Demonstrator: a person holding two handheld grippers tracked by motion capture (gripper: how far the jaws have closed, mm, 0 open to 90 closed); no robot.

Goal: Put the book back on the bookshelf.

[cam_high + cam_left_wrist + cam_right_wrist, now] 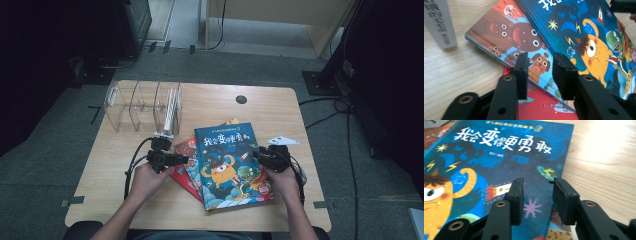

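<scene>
A blue picture book point(230, 165) with an orange monster on its cover lies on top of a slanted stack on the wooden table point(120, 170). Under it lie a book with brown cartoon animals point(516, 35) and a red book point(541, 105). My left gripper point(185, 160) is at the stack's left edge. In the left gripper view it point(540, 62) stands open above the animal book's edge, nothing between the pads. My right gripper point(257, 152) is at the blue book's right edge. In the right gripper view it point(537, 186) hovers open over that cover point(486, 152).
A clear acrylic rack point(142, 105) with several slots stands at the table's back left, with a thin white book point(170, 112) upright in its right slot. A dark cable hole point(241, 99) sits near the back edge. Bare wood point(604, 170) lies right of the stack.
</scene>
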